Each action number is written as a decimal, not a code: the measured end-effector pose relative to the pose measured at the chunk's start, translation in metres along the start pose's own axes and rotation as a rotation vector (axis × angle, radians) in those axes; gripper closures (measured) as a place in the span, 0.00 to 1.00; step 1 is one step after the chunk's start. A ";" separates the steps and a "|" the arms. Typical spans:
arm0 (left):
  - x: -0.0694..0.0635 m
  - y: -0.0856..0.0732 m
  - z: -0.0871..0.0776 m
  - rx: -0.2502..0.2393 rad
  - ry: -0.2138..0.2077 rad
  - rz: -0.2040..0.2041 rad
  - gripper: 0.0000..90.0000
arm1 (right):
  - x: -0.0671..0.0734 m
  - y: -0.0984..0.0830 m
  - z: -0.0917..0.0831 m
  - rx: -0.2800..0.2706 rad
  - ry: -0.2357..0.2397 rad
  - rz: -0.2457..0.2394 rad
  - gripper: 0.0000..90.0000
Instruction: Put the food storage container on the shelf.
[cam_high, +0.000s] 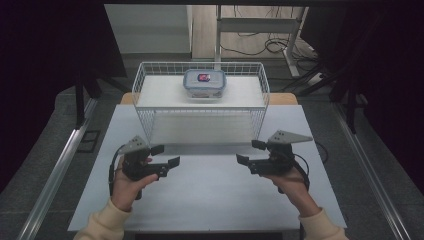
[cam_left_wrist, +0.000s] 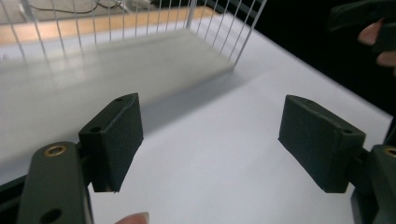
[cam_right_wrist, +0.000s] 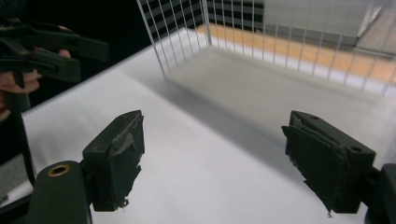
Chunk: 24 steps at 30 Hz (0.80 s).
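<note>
Bare white table (cam_high: 210, 195) between left gripper (cam_high: 167, 156) and right gripper (cam_high: 247, 152); both spread, pinching nothing. Wire basket (cam_high: 145, 92) at far edge, near both. Inside, mid-rear: lidded clear container (cam_high: 204, 83), contents unclear.

Wire basket (cam_high: 201, 102) stands at the back middle of the counter (cam_high: 210, 195), with a lidded container (cam_high: 204, 83) inside it toward the rear. Left gripper (cam_high: 167, 156) sits front-left of the basket, right gripper (cam_high: 248, 152) front-right, well apart, their fingers pointing toward each other over bare counter.
</note>
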<state>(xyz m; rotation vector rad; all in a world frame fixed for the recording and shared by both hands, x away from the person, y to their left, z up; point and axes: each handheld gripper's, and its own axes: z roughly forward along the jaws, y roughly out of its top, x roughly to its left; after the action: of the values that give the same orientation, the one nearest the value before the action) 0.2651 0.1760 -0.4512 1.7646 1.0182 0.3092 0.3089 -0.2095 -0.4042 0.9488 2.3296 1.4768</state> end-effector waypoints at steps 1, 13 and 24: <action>-0.004 -0.012 0.002 0.041 0.014 0.029 0.25 | -0.001 -0.017 -0.003 0.019 -0.013 -0.002 0.23; -0.003 -0.061 -0.002 0.069 0.094 0.034 0.25 | -0.002 -0.099 0.005 0.140 -0.066 -0.002 0.26; 0.003 -0.068 0.009 0.130 0.124 0.055 0.25 | -0.011 -0.106 0.014 0.161 -0.116 -0.009 0.26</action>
<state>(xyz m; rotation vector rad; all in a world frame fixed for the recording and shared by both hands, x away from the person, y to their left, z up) 0.2390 0.1794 -0.5151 1.9118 1.1000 0.3989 0.2818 -0.2365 -0.5041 1.0328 2.3925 1.2110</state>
